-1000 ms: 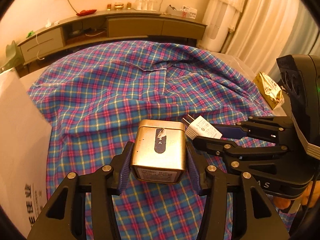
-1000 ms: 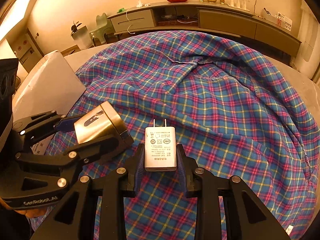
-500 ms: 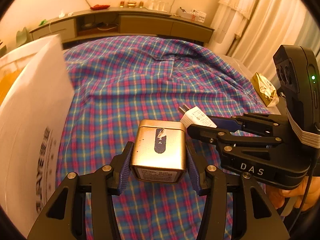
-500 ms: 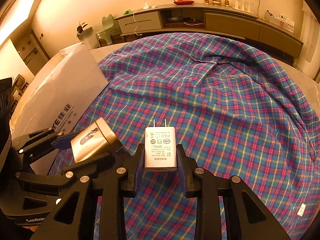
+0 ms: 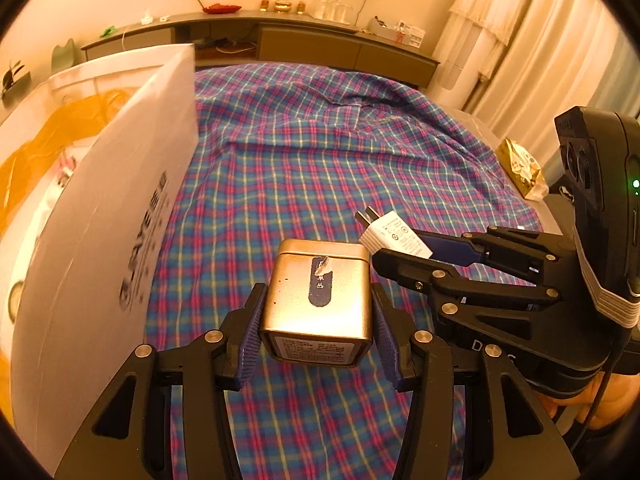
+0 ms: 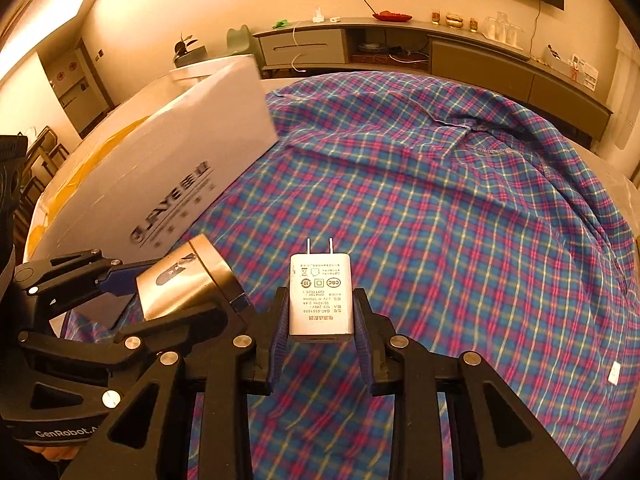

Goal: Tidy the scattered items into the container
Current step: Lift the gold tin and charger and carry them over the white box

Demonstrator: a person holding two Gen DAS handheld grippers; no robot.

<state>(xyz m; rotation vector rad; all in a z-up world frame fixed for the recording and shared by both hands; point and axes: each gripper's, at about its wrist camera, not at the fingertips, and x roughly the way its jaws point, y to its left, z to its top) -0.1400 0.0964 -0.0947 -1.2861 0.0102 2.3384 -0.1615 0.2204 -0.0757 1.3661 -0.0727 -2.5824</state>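
Plaid cloth (image 5: pixel 320 168) spans my worktop. Left gripper (image 5: pixel 318 320) clamps the gold tin (image 5: pixel 318 304); right gripper (image 6: pixel 320 316) pinches the charger (image 6: pixel 320 296). White box (image 5: pixel 120 240) (the container) stands at nine o'clock; crowded grippers risk colliding.

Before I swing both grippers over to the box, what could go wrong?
1. The gold tin and the white charger ride close together; the right gripper could knock the left gripper.
2. The white cardboard box has a tall near wall; a low approach may hit it.
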